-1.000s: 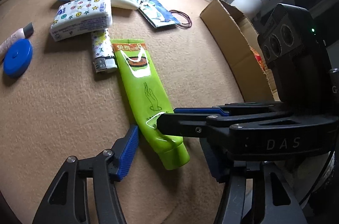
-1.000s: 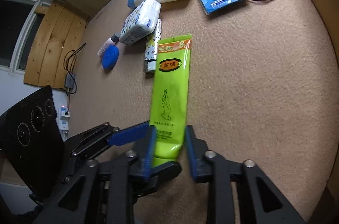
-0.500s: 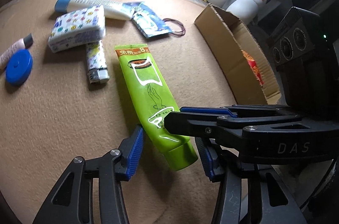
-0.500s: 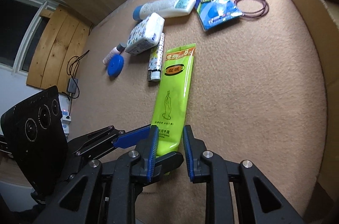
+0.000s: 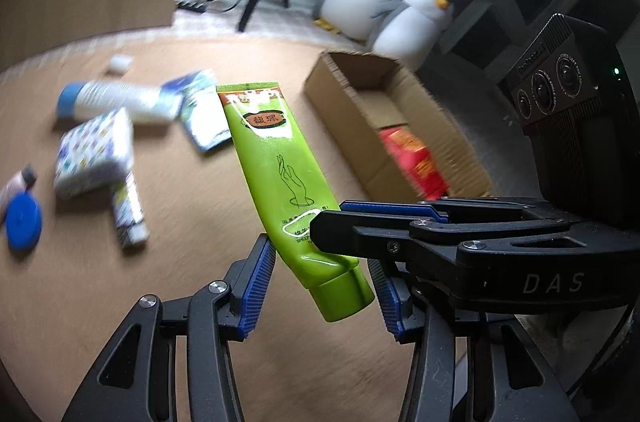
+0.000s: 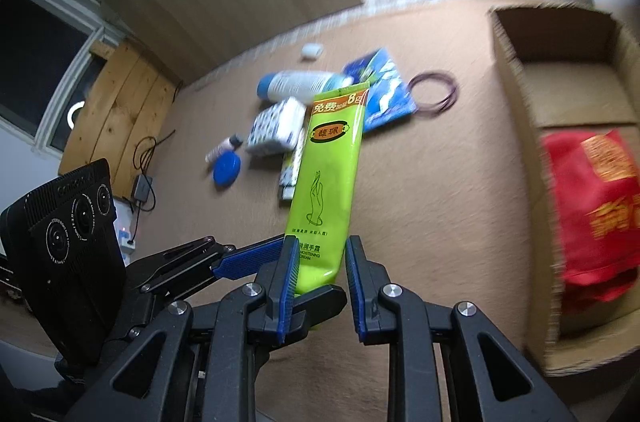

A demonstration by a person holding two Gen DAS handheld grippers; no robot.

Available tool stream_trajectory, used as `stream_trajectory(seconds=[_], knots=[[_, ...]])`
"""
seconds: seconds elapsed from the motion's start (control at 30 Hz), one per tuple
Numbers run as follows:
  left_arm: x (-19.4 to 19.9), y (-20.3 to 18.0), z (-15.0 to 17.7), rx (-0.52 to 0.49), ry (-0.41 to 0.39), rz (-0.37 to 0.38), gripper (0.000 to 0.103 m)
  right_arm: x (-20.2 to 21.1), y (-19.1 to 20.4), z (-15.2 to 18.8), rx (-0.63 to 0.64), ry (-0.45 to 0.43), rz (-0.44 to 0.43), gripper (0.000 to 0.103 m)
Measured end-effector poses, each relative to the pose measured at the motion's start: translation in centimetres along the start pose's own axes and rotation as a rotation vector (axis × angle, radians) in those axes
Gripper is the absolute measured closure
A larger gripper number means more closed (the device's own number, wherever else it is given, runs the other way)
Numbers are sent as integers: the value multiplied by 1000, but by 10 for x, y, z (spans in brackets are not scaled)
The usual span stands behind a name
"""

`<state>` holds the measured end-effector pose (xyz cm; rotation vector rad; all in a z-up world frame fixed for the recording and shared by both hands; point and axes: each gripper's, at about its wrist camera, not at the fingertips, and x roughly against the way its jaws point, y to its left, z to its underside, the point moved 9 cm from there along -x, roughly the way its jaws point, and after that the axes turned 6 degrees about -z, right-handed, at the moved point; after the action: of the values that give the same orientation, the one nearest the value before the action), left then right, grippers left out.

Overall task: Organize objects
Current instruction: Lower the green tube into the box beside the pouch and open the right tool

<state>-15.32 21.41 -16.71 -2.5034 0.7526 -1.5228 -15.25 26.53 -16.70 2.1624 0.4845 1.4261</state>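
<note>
Nearest the cameras, both hand-held grippers met at the cap end of the green hand-cream tube (image 6: 326, 182). The right hand-held gripper (image 6: 320, 272) was clenched on the tube's lower body, its blue pads (image 6: 289, 276) pressing the sides just above the cap. The left hand-held gripper (image 5: 322, 280) had just been closing around the same end; the tube sat between its jaws, the left pad (image 5: 260, 276) at or just beside the tube's shoulder, while the pad on the other side stood slightly off the cap. Whether the left one truly bore any load could not be told.

The tube hung clear of the tan counter (image 5: 192, 206), tilted with its crimped end pointing far and up. Beyond it on the counter lay a patterned lighter (image 5: 128, 218), a patterned tissue pack (image 5: 94, 152), a blue round lid (image 5: 23, 224), a white bottle with a blue cap (image 5: 116, 100) and a blue sachet (image 5: 204, 114). To the right stood the open cardboard box (image 5: 362, 126) with a red packet (image 6: 592, 206) inside, probably the tube's destination.

The risk looked like this: the hold sat low on a slick, soft tube, so the long free end could swing or the tube could slide out during the carry to the box. Two hand-held grippers crowded on one end could also knock each other and twist the tube loose.
</note>
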Motion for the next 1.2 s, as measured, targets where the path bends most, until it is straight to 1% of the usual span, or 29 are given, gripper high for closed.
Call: stream_trajectory(seconds=[0.23,0.5,0.53,0.57,0.6,0.63,0.67,0.73,0.83,0.97,1.1,1.2], knots=[[-17,-60,-32,-74,-16,54,52,51,-29,-14,-15,-78,55,82],[-52,-133,-58,-138,-11,120,53,105,-83,-24,-60,-143,144,81],[-56,-142,-61,-142,-8,133,53,111,-89,-24,-64,-148,154,80],[-62,-152,-63,-153,3,143,51,118,-97,-25,-70,-153,167,79],[-66,-158,-64,-164,13,137,41,124,-103,-26,-77,-160,182,78],[-70,-161,-65,-171,17,119,30,129,-109,-27,-84,-168,198,71],[-73,-164,-67,-175,9,106,28,137,-117,-29,-88,-187,222,62],[-77,-166,-68,-177,13,105,27,148,-126,-30,-94,-216,250,54],[-79,-164,-67,-169,18,97,27,159,-137,-30,-110,-238,260,54],[-74,-147,-67,-152,12,83,27,159,-139,-28,-120,-240,257,54],[-64,-128,-66,-135,3,63,27,152,-131,-26,-115,-235,244,54],[-54,-107,-64,-115,-7,35,27,143,-122,-23,-105,-230,234,54]])
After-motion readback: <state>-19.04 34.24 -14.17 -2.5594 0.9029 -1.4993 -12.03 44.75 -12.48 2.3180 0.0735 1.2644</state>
